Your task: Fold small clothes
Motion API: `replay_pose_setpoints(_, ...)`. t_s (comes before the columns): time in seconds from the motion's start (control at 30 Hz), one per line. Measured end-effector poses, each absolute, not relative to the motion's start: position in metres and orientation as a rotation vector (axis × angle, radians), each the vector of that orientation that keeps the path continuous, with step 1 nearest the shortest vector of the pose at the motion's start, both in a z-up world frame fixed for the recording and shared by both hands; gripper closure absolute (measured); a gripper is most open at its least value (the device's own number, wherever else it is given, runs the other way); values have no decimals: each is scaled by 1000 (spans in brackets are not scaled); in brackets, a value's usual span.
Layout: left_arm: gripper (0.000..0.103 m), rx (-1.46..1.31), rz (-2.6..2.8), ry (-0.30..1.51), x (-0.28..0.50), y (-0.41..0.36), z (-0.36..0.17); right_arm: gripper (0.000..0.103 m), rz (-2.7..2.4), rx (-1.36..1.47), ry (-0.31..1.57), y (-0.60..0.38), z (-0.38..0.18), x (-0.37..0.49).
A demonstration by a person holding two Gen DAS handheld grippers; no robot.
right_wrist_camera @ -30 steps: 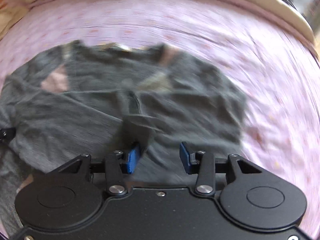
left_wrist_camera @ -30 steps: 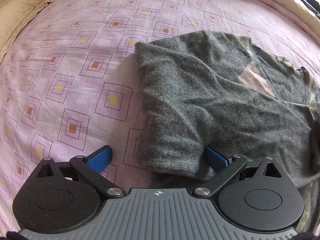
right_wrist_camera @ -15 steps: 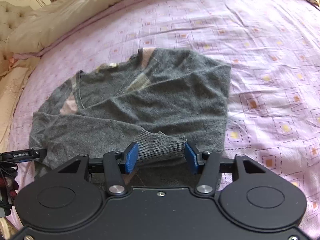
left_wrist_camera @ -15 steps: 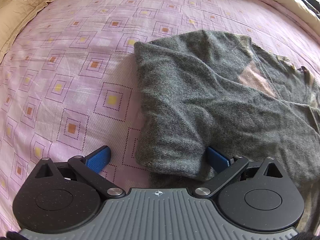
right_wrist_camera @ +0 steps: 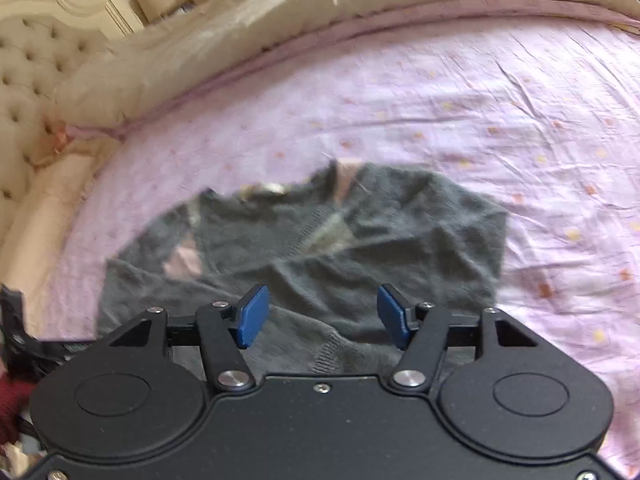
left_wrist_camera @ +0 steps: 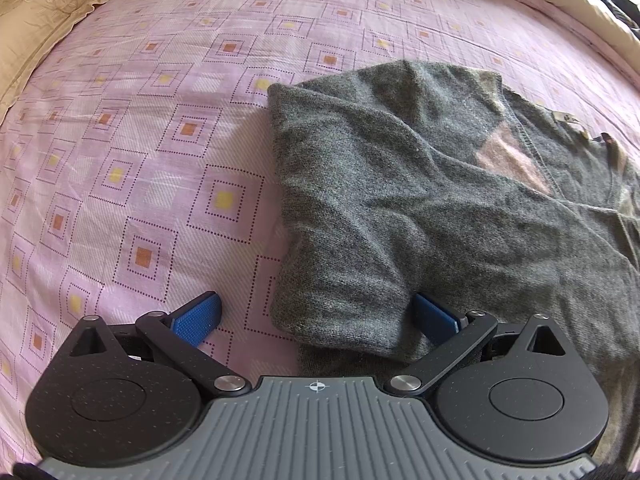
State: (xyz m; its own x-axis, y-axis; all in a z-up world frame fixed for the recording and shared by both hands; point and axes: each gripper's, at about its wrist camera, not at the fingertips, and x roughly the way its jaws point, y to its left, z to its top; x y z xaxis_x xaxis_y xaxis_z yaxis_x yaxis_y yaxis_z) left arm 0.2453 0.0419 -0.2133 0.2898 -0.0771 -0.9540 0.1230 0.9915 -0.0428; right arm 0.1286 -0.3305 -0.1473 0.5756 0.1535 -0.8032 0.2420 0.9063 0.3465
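Note:
A small grey knit sweater [left_wrist_camera: 420,200] with pink patches lies on the pink patterned bedsheet [left_wrist_camera: 140,140], both sleeves folded in over its body. My left gripper [left_wrist_camera: 316,320] hovers wide open over the folded left sleeve's cuff [left_wrist_camera: 340,312]; the cuff lies between the blue pads without being pressed. In the right wrist view the sweater [right_wrist_camera: 320,248] lies ahead and below. My right gripper [right_wrist_camera: 322,312] is open, its jaws still opening, lifted above the other sleeve's ribbed cuff [right_wrist_camera: 332,350], with nothing between the pads.
A beige quilt [right_wrist_camera: 280,28] is bunched along the far side of the bed, with a tufted cream headboard [right_wrist_camera: 28,60] at the left. The other gripper's black body [right_wrist_camera: 24,336] and a dark red sleeve [right_wrist_camera: 12,404] show at the left edge.
My right gripper let go of the sleeve cuff, opened wider, and lifted and tilted up and back from the sweater. The left gripper stayed in place, open.

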Motion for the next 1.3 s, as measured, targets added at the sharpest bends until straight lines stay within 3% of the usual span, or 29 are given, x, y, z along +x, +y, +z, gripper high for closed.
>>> replay_pose_setpoints(0.4, 2, -13, -152, 1180, 222, 45, -181, 38, -8, 176, 1094, -334, -165, 89)
replay_pose_setpoints(0.73, 2, -10, -228, 1199, 191, 27, -167, 47, 47, 374, 1111, -327, -182, 120)
replay_pose_setpoints(0.8, 2, -6, -236, 1206, 188, 23, -167, 59, 55, 401, 1089, -326, -180, 129)
replay_pose_setpoints(0.83, 2, -6, -241, 1207, 186, 23, -167, 90, 58, 400, 1092, -325, -179, 134)
replay_pose_setpoints(0.9, 2, -3, -250, 1211, 185, 19, -167, 93, 56, 402, 1099, -322, -175, 143)
replay_pose_setpoints(1.23, 2, 8, -284, 1196, 186, 11, -165, 95, -141, 467, 1054, -361, -138, 125)
replay_pose_setpoints(1.3, 2, 6, -286, 1199, 186, 10, -166, 85, -187, 440, 1093, -368, -146, 120)
